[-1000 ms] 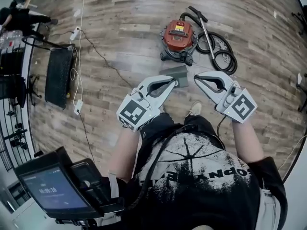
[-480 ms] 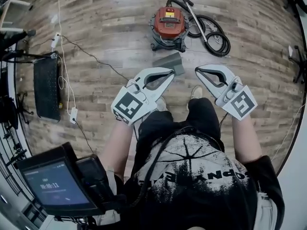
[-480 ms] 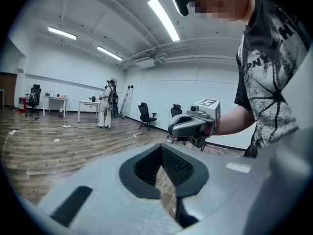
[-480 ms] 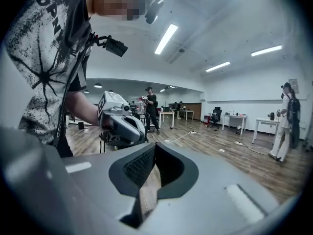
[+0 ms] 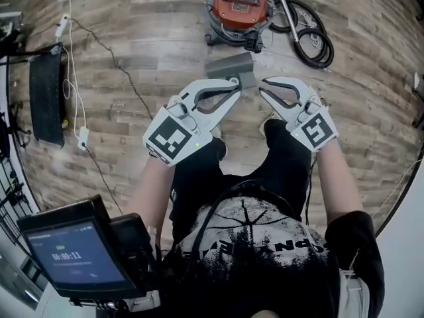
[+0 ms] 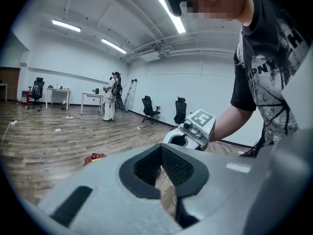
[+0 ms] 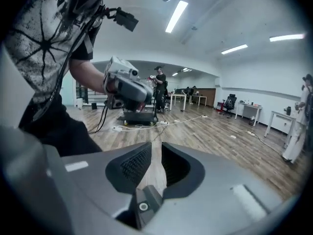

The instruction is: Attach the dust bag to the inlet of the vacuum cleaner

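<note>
The red vacuum cleaner (image 5: 240, 5) stands on the wooden floor at the top of the head view; a bit of it shows in the left gripper view (image 6: 95, 158). A flat grey dust bag (image 5: 230, 66) lies on the floor just in front of it. My left gripper (image 5: 235, 85) hovers at the bag's near edge, shut with nothing in it (image 6: 161, 153). My right gripper (image 5: 265, 86) is just right of the bag. Its jaws have just been opening, and a narrow gap with nothing in it shows between the pads (image 7: 156, 148).
The vacuum's black hose and wand (image 5: 311, 38) coil to its right. At the left lie a black mat (image 5: 46, 95) and a white power strip (image 5: 83, 138) with cables. A tablet (image 5: 69, 254) hangs at lower left. Chairs, desks and a person (image 6: 110, 99) stand far off.
Both grippers have dropped toward the floor and closer together. The vacuum and bag now sit nearer the top of the head view. The right jaws have parted slightly.
</note>
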